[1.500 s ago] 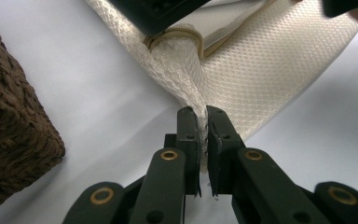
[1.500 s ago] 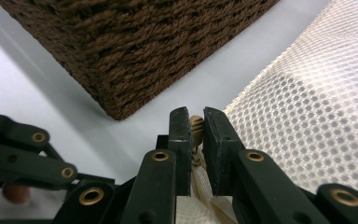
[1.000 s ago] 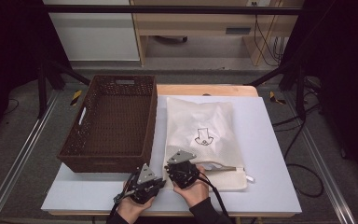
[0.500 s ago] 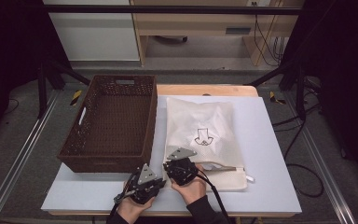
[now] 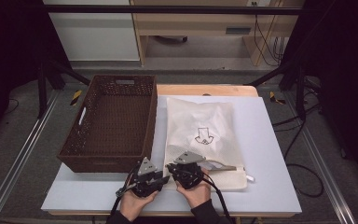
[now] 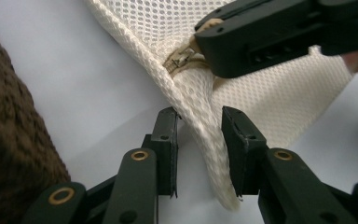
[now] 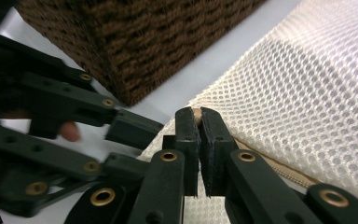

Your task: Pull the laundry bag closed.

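Note:
A white mesh laundry bag (image 5: 205, 126) lies flat on the white table (image 5: 270, 154), its zipper edge nearest me. My left gripper (image 5: 167, 178) sits at the bag's near-left corner. Its jaws have just been opening and now stand open. The folded mesh corner (image 6: 200, 135) hangs loose between the pads (image 6: 168, 140). My right gripper (image 5: 175, 166) is just right of it, shut on the tan zipper pull (image 7: 196, 112) at that same corner. In the left gripper view, the right gripper's jaw (image 6: 261, 37) covers the zipper slider (image 6: 182, 60).
A brown woven basket (image 5: 112, 116) with nothing inside stands left of the bag, its near corner (image 7: 135, 51) close to both grippers. Bare table lies right of the bag and along the front edge. Cables (image 5: 214, 196) trail back from the grippers.

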### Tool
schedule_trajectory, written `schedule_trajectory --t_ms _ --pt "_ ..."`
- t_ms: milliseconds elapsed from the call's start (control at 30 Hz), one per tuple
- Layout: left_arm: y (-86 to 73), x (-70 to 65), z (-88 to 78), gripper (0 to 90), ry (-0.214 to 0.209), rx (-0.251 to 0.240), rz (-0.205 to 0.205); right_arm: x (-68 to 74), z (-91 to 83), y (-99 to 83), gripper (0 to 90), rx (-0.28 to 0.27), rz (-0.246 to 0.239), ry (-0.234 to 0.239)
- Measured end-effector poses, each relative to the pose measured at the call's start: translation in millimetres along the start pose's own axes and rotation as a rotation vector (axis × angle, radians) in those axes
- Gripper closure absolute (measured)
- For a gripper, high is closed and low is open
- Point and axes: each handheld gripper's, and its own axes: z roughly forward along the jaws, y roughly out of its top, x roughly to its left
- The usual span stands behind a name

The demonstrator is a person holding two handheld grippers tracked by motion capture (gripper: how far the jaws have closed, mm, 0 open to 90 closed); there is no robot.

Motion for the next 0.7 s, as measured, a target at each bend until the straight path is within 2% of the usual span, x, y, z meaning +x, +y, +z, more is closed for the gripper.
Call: schedule_trajectory --t_ms 100,133,200,367,567,667,700 --pt "1.6 0.6 0.9 72.4 0.006 -0.015 -0.005 -0.1 -2.2 -0.2 87.2 -0.012 -0.009 -0.003" --pt "1.6 -0.6 1.0 78.6 0.018 -0.014 0.009 -0.3 -2.5 -0.6 87.2 -0.012 -0.004 -0.004" --pt "1.2 -3.2 1.1 83.3 0.042 -0.011 0.041 -1.7 -2.8 -1.7 87.2 -0.014 0.007 0.004" --pt "1.7 -12.9 0.2 84.6 0.108 0.001 0.113 -4.6 -0.6 -1.7 82.3 -0.007 0.027 0.010" --pt "1.2 -12.9 0.0 84.7 0.108 0.004 0.119 -4.7 1.7 5.8 77.5 -0.016 0.045 0.011" --pt "1.0 -12.8 -0.2 84.6 0.108 0.006 0.122 -5.4 2.7 9.3 79.2 -0.016 0.052 0.009" --pt "0.9 -12.6 0.0 84.6 0.106 0.005 0.119 -5.4 2.6 9.8 82.2 -0.009 0.056 0.008"
